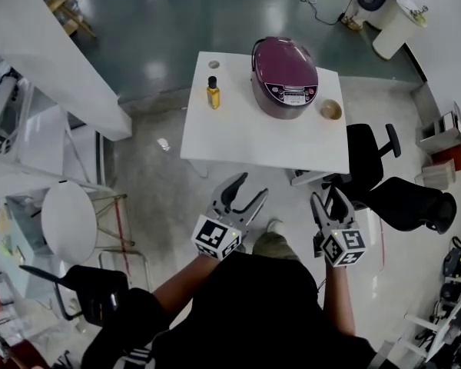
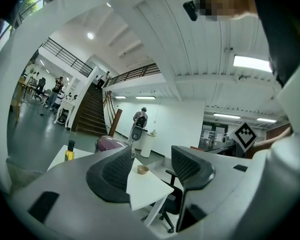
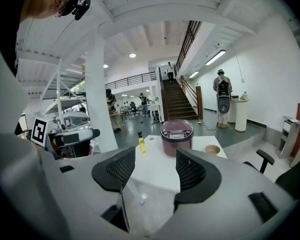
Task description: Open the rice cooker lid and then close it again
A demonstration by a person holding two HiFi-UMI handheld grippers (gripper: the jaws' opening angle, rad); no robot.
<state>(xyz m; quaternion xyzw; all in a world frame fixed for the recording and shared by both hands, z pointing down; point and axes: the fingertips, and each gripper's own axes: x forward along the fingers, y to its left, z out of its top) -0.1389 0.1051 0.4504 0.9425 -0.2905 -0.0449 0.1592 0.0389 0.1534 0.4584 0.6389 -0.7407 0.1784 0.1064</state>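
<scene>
Markers of black-and-white squares on both gripper cubes, lower centre of head view. Other print all too small to read.

Upper centre, on square white table [image 1: 246, 141], from left:
- small bottle [image 1: 213, 93] of yellow liquid, dark cap, upright, near left edge
- rice cooker [image 1: 284, 77] toward far right corner, well apart from both grippers: rounded, glossy maroon, lid down, pale control panel facing near side
- shallow tan bowl [image 1: 331, 110] just beside cooker, at right edge

Below table's near edge:
- left gripper [image 1: 252, 186], released, jaws spread wide, only table and floor seen between them
- right gripper [image 1: 327, 197], likewise released, jaws parted, aimed toward cooker

Right of table, black office chair [image 1: 373, 154].
</scene>
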